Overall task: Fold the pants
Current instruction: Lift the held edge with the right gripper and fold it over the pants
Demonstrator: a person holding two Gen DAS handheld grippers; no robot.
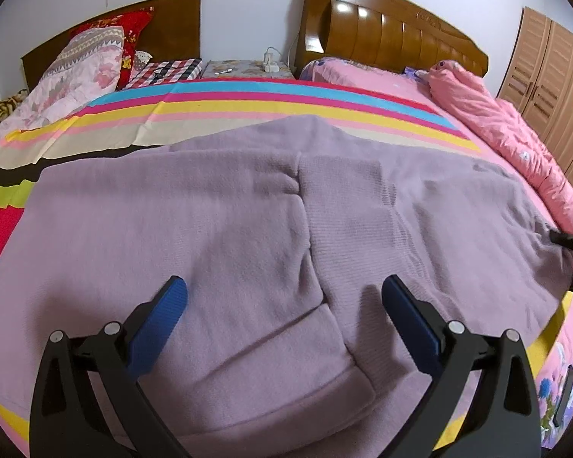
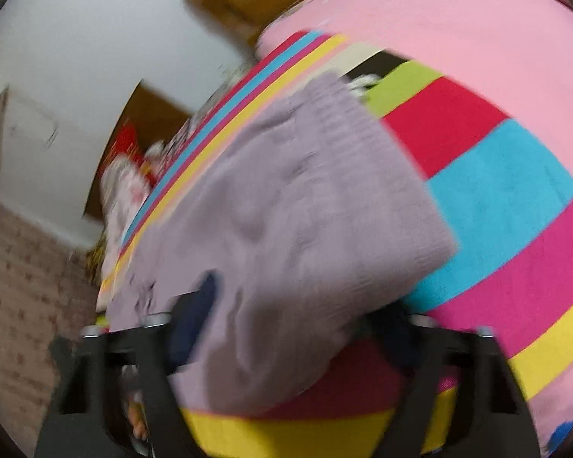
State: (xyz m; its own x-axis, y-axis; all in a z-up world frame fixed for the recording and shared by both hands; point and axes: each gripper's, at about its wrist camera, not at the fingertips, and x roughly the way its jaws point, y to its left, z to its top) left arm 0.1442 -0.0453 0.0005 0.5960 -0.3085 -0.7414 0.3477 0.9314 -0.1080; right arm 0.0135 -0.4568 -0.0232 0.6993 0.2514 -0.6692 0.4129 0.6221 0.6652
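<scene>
Lilac knit pants [image 1: 248, 221] lie spread across the striped sheet on the bed, both legs side by side with the cuffs near my left gripper. My left gripper [image 1: 284, 290] is open and empty, hovering just above the cuff ends. In the blurred right wrist view the pants [image 2: 286, 210] drape over the bed's edge, and my right gripper [image 2: 298, 316] stands wide around the cloth's near end; the right fingertip is hidden under the fabric. The right gripper's tip also shows in the left wrist view [image 1: 571, 238] at the pants' right edge.
A striped sheet [image 1: 248, 103] covers the bed. A pink quilt [image 1: 508, 133] lies bunched along the right side. Pillows [image 1: 84, 65] sit at the far left, a nightstand [image 1: 248, 66] between two wooden headboards, a wardrobe [image 1: 554, 76] at the right.
</scene>
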